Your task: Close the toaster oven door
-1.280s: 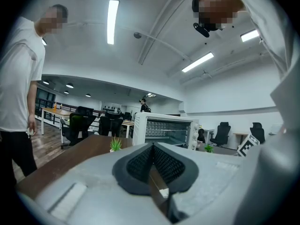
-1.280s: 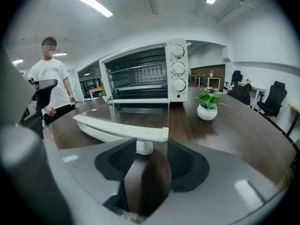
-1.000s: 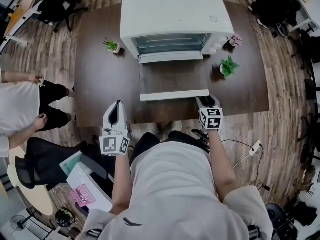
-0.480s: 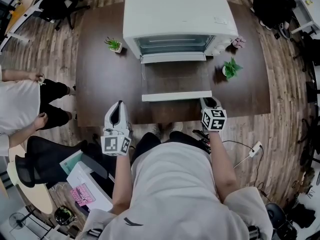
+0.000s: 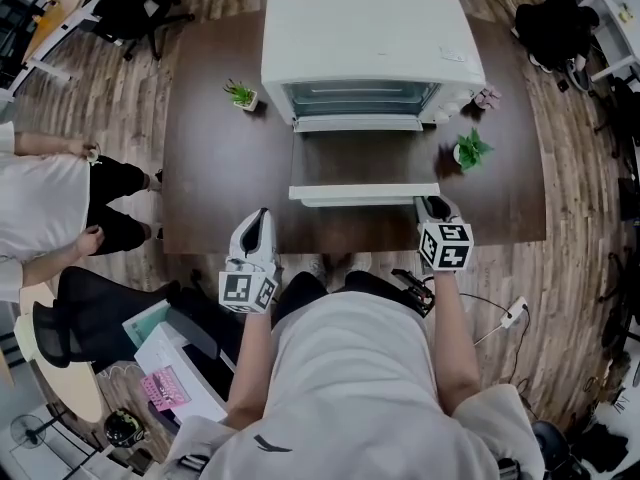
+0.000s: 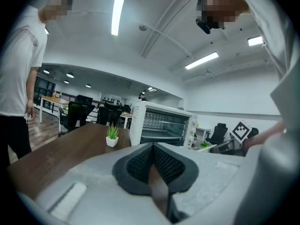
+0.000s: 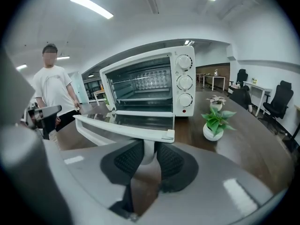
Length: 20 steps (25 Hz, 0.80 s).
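Toaster oven door lies open, handle between just-closing jaws of right gripper; left gripper pinched closed.

I see a dark desk bearing a white toaster oven, a potted plant at its left, a leafy plant and a pinkish plant at its right.

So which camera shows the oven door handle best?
The right gripper view: the door handle runs close across the foreground. The head view shows only a thin white bar; the left gripper view barely shows it.
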### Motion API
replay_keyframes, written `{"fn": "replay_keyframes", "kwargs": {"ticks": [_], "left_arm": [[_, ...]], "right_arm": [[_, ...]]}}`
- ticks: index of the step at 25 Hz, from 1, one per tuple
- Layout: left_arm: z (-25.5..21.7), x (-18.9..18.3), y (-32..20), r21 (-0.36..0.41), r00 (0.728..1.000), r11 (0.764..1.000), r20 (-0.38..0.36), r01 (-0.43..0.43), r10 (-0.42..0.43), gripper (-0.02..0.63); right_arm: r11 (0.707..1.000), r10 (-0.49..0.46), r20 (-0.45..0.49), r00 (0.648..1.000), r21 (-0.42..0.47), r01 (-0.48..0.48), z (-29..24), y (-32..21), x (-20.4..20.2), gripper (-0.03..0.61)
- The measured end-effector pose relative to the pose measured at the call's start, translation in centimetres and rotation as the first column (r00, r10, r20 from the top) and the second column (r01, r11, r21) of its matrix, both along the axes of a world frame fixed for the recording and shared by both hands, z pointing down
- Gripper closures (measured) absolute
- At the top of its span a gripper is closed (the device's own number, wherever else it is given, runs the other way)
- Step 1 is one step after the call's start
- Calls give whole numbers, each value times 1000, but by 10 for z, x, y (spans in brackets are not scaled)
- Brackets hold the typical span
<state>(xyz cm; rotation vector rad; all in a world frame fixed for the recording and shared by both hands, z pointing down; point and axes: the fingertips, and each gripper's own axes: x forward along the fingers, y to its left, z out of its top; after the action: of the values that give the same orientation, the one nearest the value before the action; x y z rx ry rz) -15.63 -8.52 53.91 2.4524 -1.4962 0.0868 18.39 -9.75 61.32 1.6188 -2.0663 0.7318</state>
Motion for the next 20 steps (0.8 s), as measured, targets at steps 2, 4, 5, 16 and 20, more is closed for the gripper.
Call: {"fn": "replay_keyframes", "kwargs": {"ticks": [2, 4, 5, 16, 20], "left_arm": [[11, 7, 0, -47, 999, 999, -44, -14, 12, 624], [20, 15, -1, -90, 994, 995, -102, -33, 24, 624], [23, 20, -3, -108, 991, 993, -134, -45, 30, 624], [37, 89, -39, -230, 918, 939, -362, -257, 162, 424], [25, 98, -53, -219, 846, 932, -513, -290, 143, 399]], "right_arm": [[1000, -1, 13, 1000, 16, 1, -14, -6, 1, 488], [999, 2, 23, 1000, 37, -3, -28, -12, 2, 485], [999, 4, 25, 1000, 45, -5, -34, -14, 2, 484], [997, -5, 52, 999, 76, 1, -72, -38, 1, 476], [996, -11, 57, 998, 90, 6, -84, -47, 2, 474]]}}
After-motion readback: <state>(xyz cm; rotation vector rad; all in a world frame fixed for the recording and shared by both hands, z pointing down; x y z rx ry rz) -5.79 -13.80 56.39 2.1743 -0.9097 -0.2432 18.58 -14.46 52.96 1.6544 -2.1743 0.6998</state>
